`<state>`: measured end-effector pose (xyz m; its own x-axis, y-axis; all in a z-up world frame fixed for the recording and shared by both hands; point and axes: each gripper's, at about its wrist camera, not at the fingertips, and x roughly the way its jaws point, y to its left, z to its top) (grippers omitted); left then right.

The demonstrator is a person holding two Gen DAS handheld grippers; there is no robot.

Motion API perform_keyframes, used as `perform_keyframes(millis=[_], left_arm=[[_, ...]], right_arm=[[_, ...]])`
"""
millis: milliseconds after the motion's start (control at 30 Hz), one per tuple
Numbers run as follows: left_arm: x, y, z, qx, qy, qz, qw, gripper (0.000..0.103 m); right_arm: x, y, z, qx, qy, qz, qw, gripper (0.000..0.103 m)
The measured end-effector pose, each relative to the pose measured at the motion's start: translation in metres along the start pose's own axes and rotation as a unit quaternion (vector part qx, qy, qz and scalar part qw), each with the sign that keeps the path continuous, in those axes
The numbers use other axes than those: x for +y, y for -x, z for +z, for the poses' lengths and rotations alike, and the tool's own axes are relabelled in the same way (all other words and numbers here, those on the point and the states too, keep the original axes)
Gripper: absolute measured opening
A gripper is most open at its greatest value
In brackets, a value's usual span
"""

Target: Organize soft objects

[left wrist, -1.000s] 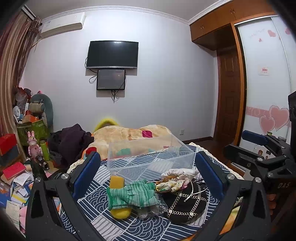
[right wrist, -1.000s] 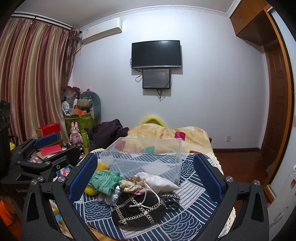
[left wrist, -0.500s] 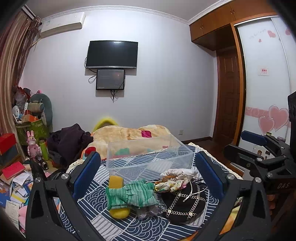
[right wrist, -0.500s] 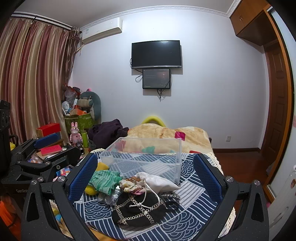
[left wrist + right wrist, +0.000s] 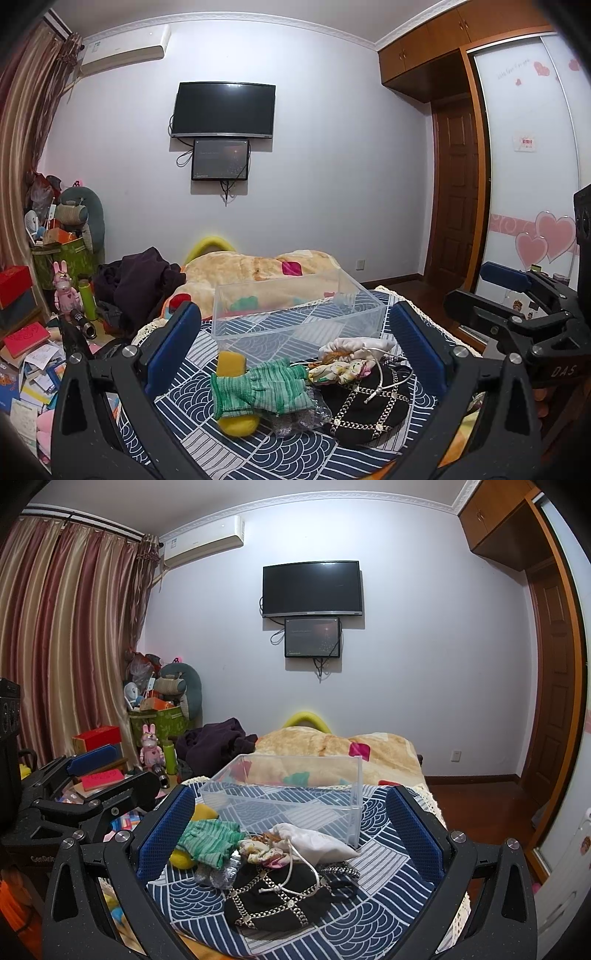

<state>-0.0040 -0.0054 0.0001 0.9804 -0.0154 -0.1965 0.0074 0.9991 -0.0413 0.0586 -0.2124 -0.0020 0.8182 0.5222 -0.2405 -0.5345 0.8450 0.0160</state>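
A pile of soft things lies on the blue patterned cloth [image 5: 295, 454]: a green striped glove [image 5: 260, 387] over a yellow sponge [image 5: 236, 424], a floral cloth [image 5: 338, 371], a white drawstring pouch [image 5: 354, 345] and a black chain-patterned bag [image 5: 365, 413]. A clear plastic box [image 5: 295, 314] stands empty behind them. My left gripper [image 5: 295, 339] is open above the pile. My right gripper [image 5: 291, 823] is open too, above the glove [image 5: 208, 840], pouch [image 5: 317, 843] and bag [image 5: 280, 897], with the box [image 5: 288, 794] beyond.
An orange blanket [image 5: 258, 267] and dark clothes [image 5: 136, 280] lie behind the box. Boxes, books and a pink rabbit toy [image 5: 64, 286] clutter the floor at left. A wardrobe [image 5: 532, 184] and door [image 5: 454, 192] stand at right. The right gripper shows at the left view's right edge [image 5: 517, 314].
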Motion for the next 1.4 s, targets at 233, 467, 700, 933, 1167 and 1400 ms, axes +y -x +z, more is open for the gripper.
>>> perform_keyframes(millis=[233, 467, 700, 933, 1167, 1400], left_arm=[[0.0, -0.001, 0.0, 0.002, 0.0, -0.001, 1.0, 0.103], [0.004, -0.01, -0.004, 0.018, 0.006, -0.013, 0.9997, 0.103], [0.02, -0.036, -0.016, 0.068, 0.009, -0.004, 0.9977, 0.103], [0.058, -0.079, -0.025, 0.129, 0.036, 0.011, 0.9909, 0.087], [0.084, -0.129, -0.039, 0.184, 0.053, 0.022, 0.9812, 0.077], [0.081, -0.158, -0.064, 0.227, 0.043, 0.013, 0.9728, 0.067]], right_arm=[[0.0, 0.001, 0.0, -0.001, -0.001, 0.001, 1.0, 0.103], [-0.002, -0.006, -0.004, 0.008, -0.002, 0.007, 1.0, 0.103], [-0.015, -0.026, -0.022, 0.051, -0.002, -0.003, 0.999, 0.103], [-0.035, -0.059, -0.033, 0.099, -0.01, -0.013, 0.995, 0.098], [-0.042, -0.098, -0.027, 0.131, -0.034, 0.026, 0.991, 0.088], [-0.037, -0.137, -0.046, 0.196, -0.046, 0.043, 0.979, 0.08]])
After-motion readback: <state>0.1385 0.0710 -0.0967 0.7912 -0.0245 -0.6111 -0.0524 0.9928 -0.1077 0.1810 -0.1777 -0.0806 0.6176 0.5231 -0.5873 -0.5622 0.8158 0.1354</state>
